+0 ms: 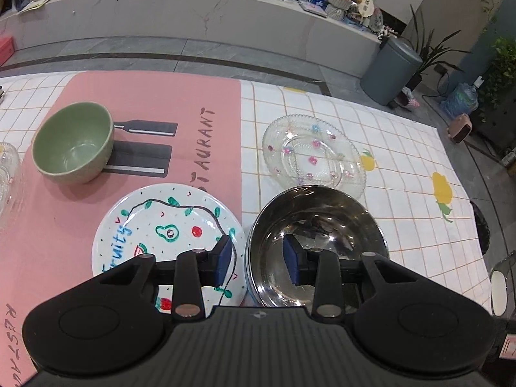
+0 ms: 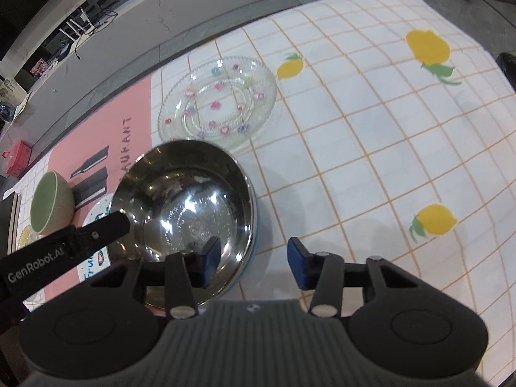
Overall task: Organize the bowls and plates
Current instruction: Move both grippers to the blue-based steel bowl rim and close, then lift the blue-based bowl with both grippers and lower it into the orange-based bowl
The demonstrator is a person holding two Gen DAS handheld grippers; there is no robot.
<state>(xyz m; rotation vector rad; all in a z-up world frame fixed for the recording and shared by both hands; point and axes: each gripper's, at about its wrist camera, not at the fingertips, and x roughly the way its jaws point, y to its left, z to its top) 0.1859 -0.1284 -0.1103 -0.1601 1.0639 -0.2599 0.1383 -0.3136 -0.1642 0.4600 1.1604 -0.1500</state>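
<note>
The steel bowl [image 1: 317, 245] is set on the desk [image 2: 371, 148], beside the fruit plate [image 1: 167, 235] and before the glass plate [image 1: 312, 154]. Its rim is straddled, unpinched, by the spread left gripper [image 1: 259, 259] and right gripper [image 2: 253, 264].

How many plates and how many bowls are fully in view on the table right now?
Plates: 2, the painted fruit plate and the clear glass plate.
Bowls: 2, the green bowl and the steel bowl.
Total: 4

Grey tiled floor [image 1: 200, 48] — marble ledge [image 1: 193, 3]
</note>
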